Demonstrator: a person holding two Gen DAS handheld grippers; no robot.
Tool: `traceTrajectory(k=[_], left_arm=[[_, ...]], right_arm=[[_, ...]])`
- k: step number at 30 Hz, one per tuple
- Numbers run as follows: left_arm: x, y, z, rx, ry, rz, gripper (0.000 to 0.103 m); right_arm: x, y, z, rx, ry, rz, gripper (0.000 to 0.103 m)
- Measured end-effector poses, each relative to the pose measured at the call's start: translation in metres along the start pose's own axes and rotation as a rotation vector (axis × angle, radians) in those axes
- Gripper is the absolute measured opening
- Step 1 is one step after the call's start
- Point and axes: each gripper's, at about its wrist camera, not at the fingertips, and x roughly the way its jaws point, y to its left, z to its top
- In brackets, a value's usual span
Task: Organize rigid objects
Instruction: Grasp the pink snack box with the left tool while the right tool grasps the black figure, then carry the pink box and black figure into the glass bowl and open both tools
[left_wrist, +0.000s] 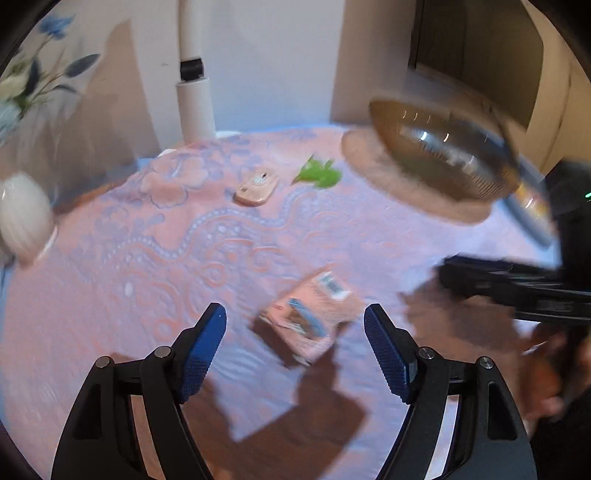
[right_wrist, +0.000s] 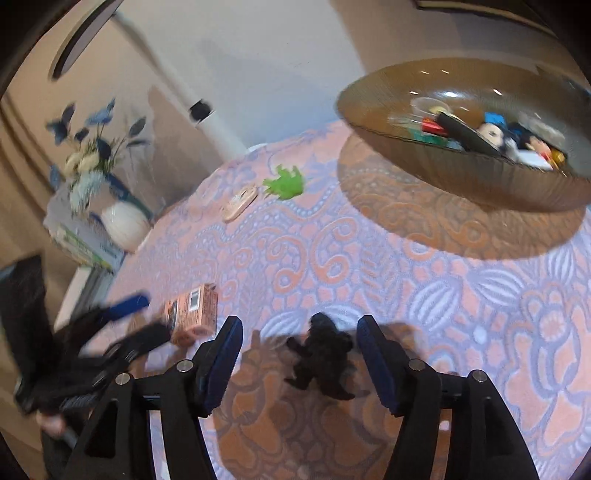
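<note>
A small pink carton (left_wrist: 312, 317) lies on the patterned cloth between the open fingers of my left gripper (left_wrist: 295, 315), just ahead of them; it also shows in the right wrist view (right_wrist: 194, 314). A black toy figure (right_wrist: 321, 354) lies between the open fingers of my right gripper (right_wrist: 300, 326). A green toy (left_wrist: 317, 174) (right_wrist: 285, 181) and a pink flat object (left_wrist: 256, 188) (right_wrist: 239, 204) lie farther back. A brown glass bowl (right_wrist: 461, 173) (left_wrist: 443, 162) at the back right holds several small toys.
A white vase (left_wrist: 24, 218) (right_wrist: 123, 223) with blue flowers stands at the left edge of the table (right_wrist: 443, 295). A white pole (left_wrist: 194, 96) rises behind the table. My right gripper shows at the right of the left wrist view (left_wrist: 517, 291).
</note>
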Motion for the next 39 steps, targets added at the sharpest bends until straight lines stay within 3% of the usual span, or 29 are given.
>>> traceTrajectory(k=[2,6,8,11,16,21,27,30,31,33,36,39], left_arm=[[0.021,0.004,0.002,0.036,0.068,-0.093,0.076],[0.030,-0.004,0.005,0.080,0.050,-0.057,0.076],[0.028,-0.012,0.006,0.104,0.045,-0.035,0.060],[0.023,-0.022,0.006,0.080,0.053,-0.028,0.050],[0.014,-0.024,-0.002,-0.020,0.044,-0.057,0.050],[0.015,-0.028,-0.002,-0.028,0.039,-0.057,0.059],[0.024,-0.036,0.003,0.009,0.020,0.008,0.064],[0.022,-0.039,0.002,0.026,0.006,0.012,0.044],[0.021,-0.040,0.001,0.030,0.003,0.011,0.039],[0.019,-0.042,0.000,0.037,-0.002,0.020,0.039],[0.017,-0.042,-0.002,0.040,-0.012,0.024,0.038],[0.014,-0.040,-0.004,0.028,-0.021,0.030,0.038]], right_arm=[[0.004,0.010,-0.002,-0.056,0.028,0.011,0.071],[0.010,0.027,-0.007,-0.131,0.030,-0.069,0.074],[0.012,0.030,-0.008,-0.145,0.030,-0.090,0.075],[0.013,0.031,-0.007,-0.150,0.031,-0.096,0.075],[0.011,0.024,-0.004,-0.117,0.034,-0.055,0.076],[0.008,0.022,-0.006,-0.103,0.039,-0.061,0.076],[0.000,0.018,-0.012,-0.076,0.029,-0.065,0.077],[-0.001,0.021,-0.013,-0.090,0.022,-0.086,0.076],[-0.001,0.022,-0.013,-0.098,0.022,-0.097,0.072],[0.000,0.026,-0.015,-0.124,0.026,-0.097,0.045],[0.004,0.033,-0.017,-0.153,0.030,-0.149,0.032],[0.004,0.038,-0.019,-0.184,0.023,-0.173,0.029]])
